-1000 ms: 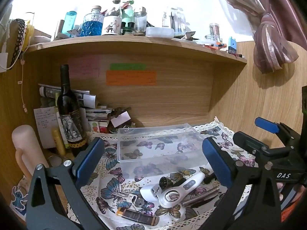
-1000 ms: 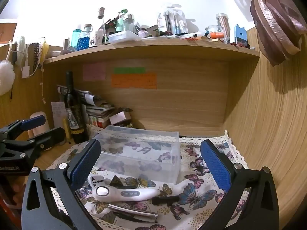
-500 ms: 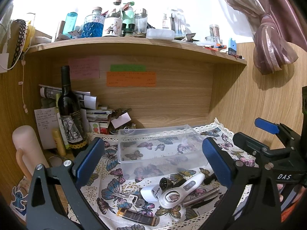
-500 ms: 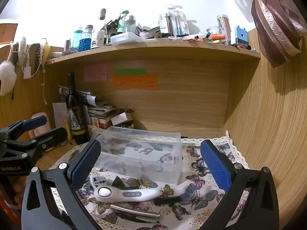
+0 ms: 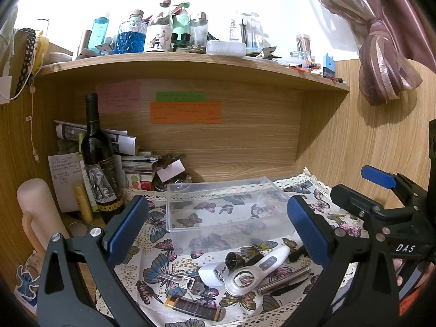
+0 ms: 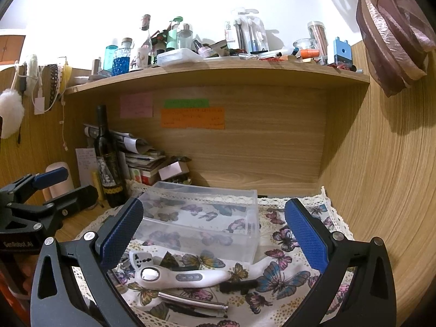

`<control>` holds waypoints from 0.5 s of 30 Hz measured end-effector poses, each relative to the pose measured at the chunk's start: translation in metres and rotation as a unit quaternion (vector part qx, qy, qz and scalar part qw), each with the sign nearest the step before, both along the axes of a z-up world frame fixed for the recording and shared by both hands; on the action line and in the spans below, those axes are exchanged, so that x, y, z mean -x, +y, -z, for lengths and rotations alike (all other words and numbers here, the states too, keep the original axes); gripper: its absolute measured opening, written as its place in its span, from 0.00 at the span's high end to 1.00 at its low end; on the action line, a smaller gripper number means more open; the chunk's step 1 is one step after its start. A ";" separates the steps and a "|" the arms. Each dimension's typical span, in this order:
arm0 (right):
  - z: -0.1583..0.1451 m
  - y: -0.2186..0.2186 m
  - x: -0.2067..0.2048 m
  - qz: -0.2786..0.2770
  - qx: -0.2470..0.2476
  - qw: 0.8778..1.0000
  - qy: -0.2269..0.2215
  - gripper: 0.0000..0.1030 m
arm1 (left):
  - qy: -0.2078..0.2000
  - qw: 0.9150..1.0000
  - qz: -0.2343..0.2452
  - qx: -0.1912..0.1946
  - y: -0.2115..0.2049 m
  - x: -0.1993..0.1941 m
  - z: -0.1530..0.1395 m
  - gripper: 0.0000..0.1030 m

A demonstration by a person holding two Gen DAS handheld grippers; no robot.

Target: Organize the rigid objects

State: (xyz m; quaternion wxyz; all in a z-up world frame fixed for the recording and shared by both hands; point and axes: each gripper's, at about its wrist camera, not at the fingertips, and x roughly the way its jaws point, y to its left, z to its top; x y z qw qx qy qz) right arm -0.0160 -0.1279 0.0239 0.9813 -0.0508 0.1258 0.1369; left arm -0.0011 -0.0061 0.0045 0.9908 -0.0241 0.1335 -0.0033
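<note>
A clear plastic box (image 5: pixel 223 204) stands empty on a butterfly-print cloth (image 5: pixel 152 272); it also shows in the right wrist view (image 6: pixel 201 218). In front of it lie a white handheld device (image 5: pixel 253 272) (image 6: pixel 182 275), a white plug adapter (image 5: pixel 214 272), a small black cylinder (image 5: pixel 234 259), keys (image 5: pixel 188 283), a lighter (image 5: pixel 194 309), a metal pen (image 5: pixel 283 278) (image 6: pixel 193 301) and a small black piece (image 6: pixel 238 286). My left gripper (image 5: pixel 218 229) is open and empty above these items. My right gripper (image 6: pixel 214 234) is open and empty, also above them.
A dark wine bottle (image 5: pixel 99 160) stands at the back left beside stacked papers and boxes (image 5: pixel 136 160). A pink flask (image 5: pixel 35 212) stands at the far left. A cluttered wooden shelf (image 5: pixel 190 62) hangs overhead. A wooden wall (image 6: pixel 381 177) closes the right side.
Both views have shifted very slightly; the scene sits a touch lower in frame. Nothing on the cloth has moved, and both grippers stay open.
</note>
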 end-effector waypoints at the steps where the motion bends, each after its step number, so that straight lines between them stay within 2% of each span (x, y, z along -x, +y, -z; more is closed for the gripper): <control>1: 0.000 0.000 0.000 0.000 -0.001 1.000 0.000 0.00 | 0.000 1.000 0.000 0.000 0.000 0.000 0.000 0.00; 15: -0.002 -0.002 0.002 -0.002 -0.007 1.000 -0.002 0.00 | -0.003 1.000 0.002 -0.002 -0.003 0.002 -0.002 0.00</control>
